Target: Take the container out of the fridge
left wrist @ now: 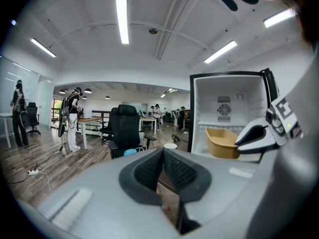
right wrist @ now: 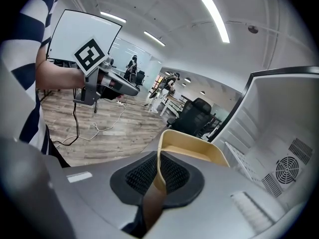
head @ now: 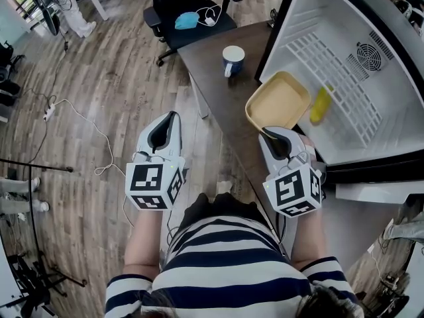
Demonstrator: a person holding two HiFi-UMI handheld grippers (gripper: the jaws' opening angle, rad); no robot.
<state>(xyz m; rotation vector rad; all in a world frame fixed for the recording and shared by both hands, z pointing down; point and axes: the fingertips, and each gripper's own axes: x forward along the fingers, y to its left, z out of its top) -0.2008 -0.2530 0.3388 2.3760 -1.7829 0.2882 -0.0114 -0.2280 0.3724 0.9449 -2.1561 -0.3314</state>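
Note:
A shallow tan container (head: 277, 101) hangs at the mouth of the open fridge (head: 371, 121), just before the white wire shelf (head: 334, 78). My right gripper (head: 266, 132) is shut on its near wall. In the right gripper view the tan rim (right wrist: 192, 144) runs down between the dark pads (right wrist: 177, 176). My left gripper (head: 171, 116) is held apart to the left over the wooden floor, its jaws shut with nothing between them (left wrist: 163, 156). The left gripper view shows the container (left wrist: 222, 143) and the right gripper (left wrist: 259, 133) in front of the fridge.
A yellow object (head: 320, 105) lies on the wire shelf. A white and blue mug (head: 233, 59) stands on the brown table (head: 215, 91) left of the fridge. Behind it stands a black office chair (head: 189, 8). Cables (head: 79, 114) trail over the floor.

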